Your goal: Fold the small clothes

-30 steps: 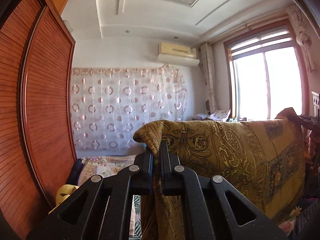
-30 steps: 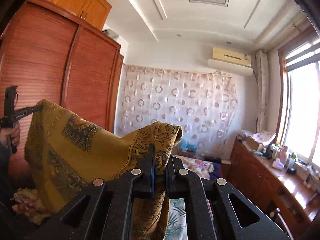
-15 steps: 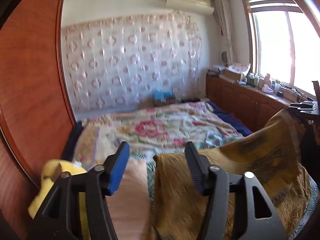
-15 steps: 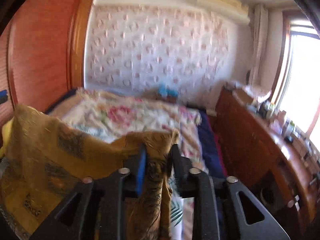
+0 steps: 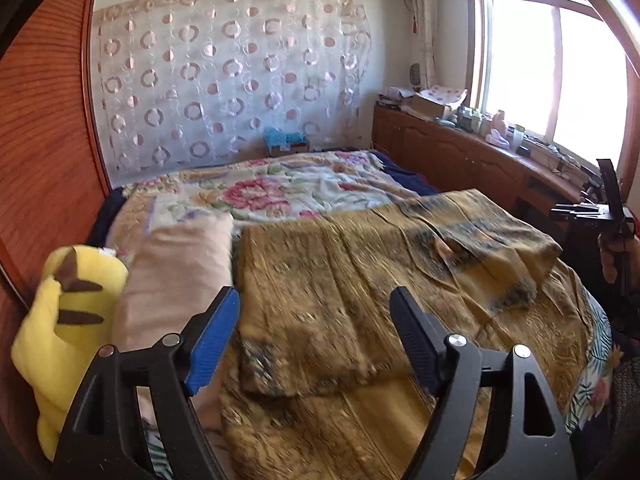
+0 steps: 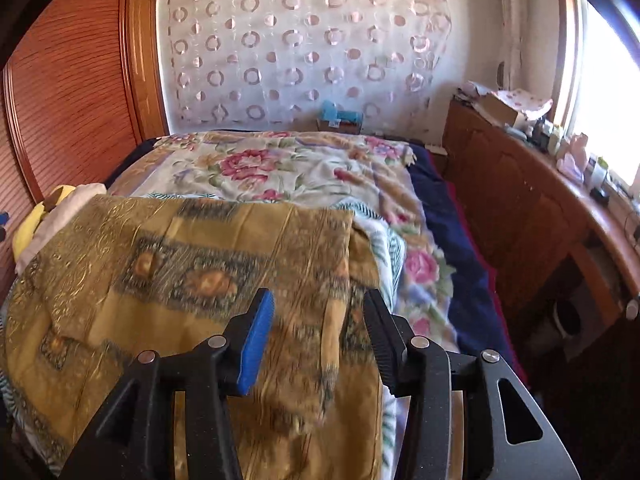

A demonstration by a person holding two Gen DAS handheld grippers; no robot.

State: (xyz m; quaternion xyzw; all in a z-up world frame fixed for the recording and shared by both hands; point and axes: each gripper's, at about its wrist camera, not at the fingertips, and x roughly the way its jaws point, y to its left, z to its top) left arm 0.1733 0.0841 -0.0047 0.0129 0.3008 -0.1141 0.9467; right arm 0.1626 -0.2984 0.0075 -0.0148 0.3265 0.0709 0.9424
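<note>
A golden-brown patterned cloth [image 5: 360, 280] lies folded over on the bed, its upper layer covering the lower one. My left gripper [image 5: 316, 300] hovers over the cloth's near left corner. Its jaws are opening wide and the pads touch nothing. In the right wrist view the same cloth [image 6: 180, 264] spreads to the left. My right gripper [image 6: 318, 300] is above its near right edge with jaws opening. Cloth shows below the gap, but the blue pad [image 6: 256, 344] does not press on it. A hand [image 5: 610, 258] holding the right gripper shows at the far right of the left wrist view.
A floral bedspread [image 5: 280, 188] covers the bed. A yellow plush toy [image 5: 60, 320] and a beige pillow [image 5: 176, 272] lie left of the cloth, against a wooden wardrobe [image 5: 40, 140]. A cluttered wooden cabinet [image 6: 520, 208] runs under the window on the right.
Both grippers held the cloth up by its top corners, shut on it. They dropped and tipped down toward the bed, opened and let go. The cloth now lies folded on the bed.
</note>
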